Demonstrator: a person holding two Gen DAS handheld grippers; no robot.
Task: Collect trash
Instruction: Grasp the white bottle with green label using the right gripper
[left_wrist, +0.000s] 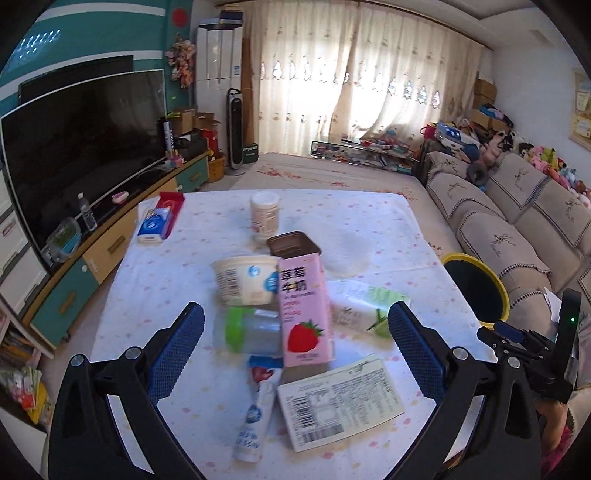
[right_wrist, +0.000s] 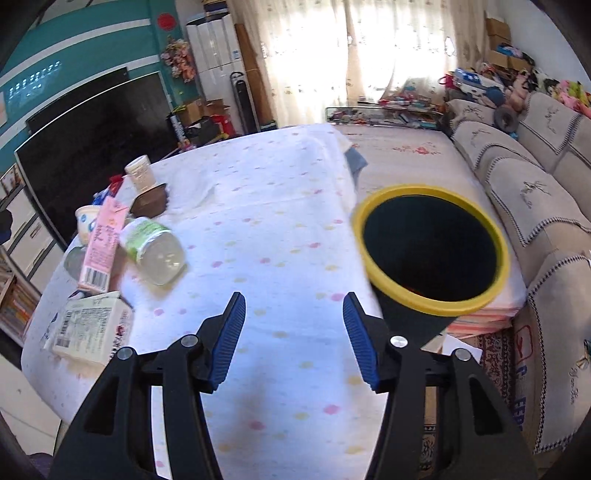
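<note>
Trash lies on the dotted white tablecloth (left_wrist: 369, 221): a pink strawberry milk carton (left_wrist: 304, 310), a white yogurt tub (left_wrist: 245, 278), a clear jar with a green lid (left_wrist: 249, 330), a cream box with barcodes (left_wrist: 340, 400), a blue-white tube (left_wrist: 255, 421), a brown cup (left_wrist: 291, 243), a white cup (left_wrist: 264, 213) and a clear bottle with a green label (left_wrist: 369, 304). My left gripper (left_wrist: 295, 328) is open and empty above the carton. My right gripper (right_wrist: 293, 321) is open and empty over bare cloth (right_wrist: 277, 221), left of the yellow-rimmed bin (right_wrist: 430, 243). The carton (right_wrist: 101, 243) and the green-label bottle (right_wrist: 153, 249) lie at its left.
A red and blue packet (left_wrist: 160, 218) lies at the table's far left. The bin (left_wrist: 476, 288) stands between the table and a beige sofa (left_wrist: 517, 229). A TV (left_wrist: 81, 147) on a low cabinet stands left. A glass table with clutter (left_wrist: 362, 151) is at the back.
</note>
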